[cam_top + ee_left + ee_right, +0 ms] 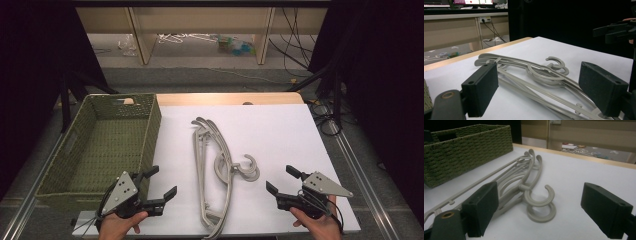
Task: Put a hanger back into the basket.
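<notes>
So on the white table (280, 130) there's one green woven basket (107, 145) at the left of the frame, and a stack of grey hangers (215, 170) in the middle; two hooks (540, 202) show clearly, exact hanger count hard to tell. Two grippers, left (156, 184) and right (281, 181), at the bottom.

The high view looked down from above; both gripper views sat low, facing inward, sharing the stacked hangers (215, 170).

The hangers (215, 170) are running off the bottom edge in the high view. Their stacked arms are overlapping, hiding how many there are
</notes>
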`<state>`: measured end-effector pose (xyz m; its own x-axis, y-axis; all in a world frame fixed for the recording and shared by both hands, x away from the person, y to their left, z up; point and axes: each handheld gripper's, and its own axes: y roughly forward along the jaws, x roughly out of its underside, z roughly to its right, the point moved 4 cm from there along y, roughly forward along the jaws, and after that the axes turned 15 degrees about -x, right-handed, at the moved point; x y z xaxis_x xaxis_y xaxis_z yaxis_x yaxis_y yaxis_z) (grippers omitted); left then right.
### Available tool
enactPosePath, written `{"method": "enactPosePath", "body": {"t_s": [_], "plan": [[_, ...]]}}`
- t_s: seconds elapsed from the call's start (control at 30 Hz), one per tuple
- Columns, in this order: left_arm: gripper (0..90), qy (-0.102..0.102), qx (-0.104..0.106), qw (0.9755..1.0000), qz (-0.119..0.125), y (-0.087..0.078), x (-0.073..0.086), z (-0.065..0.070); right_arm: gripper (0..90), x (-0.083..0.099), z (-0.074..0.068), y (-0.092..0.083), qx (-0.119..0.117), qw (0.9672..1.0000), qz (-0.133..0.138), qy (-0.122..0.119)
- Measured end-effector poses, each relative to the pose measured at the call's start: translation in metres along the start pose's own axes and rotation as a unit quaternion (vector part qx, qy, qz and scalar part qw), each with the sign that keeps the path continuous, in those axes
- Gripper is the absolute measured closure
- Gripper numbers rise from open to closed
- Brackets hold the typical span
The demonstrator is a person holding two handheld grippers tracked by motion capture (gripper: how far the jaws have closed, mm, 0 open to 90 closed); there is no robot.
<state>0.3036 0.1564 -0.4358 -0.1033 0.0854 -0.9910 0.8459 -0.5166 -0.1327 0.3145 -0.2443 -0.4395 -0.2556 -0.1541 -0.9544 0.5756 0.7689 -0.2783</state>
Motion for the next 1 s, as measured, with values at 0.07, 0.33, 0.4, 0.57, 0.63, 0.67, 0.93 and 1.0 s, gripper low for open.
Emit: {"method": "enactPosePath", "body": {"t_s": [0.07,0.33,0.4,0.57,0.63,0.67,0.93,1.0], "plan": [[15.9,0.000,-0.001,1.0000,-0.001,0.000,0.000,-0.001,15.5,0.000,0.000,0.000,0.000,1.0000,0.000,0.000],[15.9,0.007,0.003,1.0000,0.000,0.000,0.001,0.001,15.7,0.001,0.000,0.000,0.002,0.9999,-0.010,0.004],[15.9,0.008,0.002,1.0000,-0.001,0.000,0.001,0.000,15.7,0.001,0.000,0.001,0.002,0.9999,-0.010,0.005],[15.9,0.006,0.001,1.0000,-0.003,0.001,0.001,0.001,15.8,0.002,-0.001,0.006,-0.002,0.9998,-0.016,0.007],[15.9,0.007,0.002,1.0000,-0.003,0.001,0.001,0.002,15.9,0.002,-0.004,0.011,-0.009,0.9993,-0.034,0.016],[15.9,0.005,0.003,1.0000,-0.004,0.001,0.001,0.002,15.9,0.002,-0.004,0.011,-0.009,0.9993,-0.034,0.016],[15.9,0.003,0.003,1.0000,-0.005,0.001,0.002,0.002,15.9,0.002,-0.009,0.026,-0.019,0.9974,-0.064,0.027],[15.9,0.006,0.005,1.0000,-0.002,0.002,0.002,0.002,15.9,0.002,-0.012,0.031,-0.037,0.9942,-0.075,0.068]]}}
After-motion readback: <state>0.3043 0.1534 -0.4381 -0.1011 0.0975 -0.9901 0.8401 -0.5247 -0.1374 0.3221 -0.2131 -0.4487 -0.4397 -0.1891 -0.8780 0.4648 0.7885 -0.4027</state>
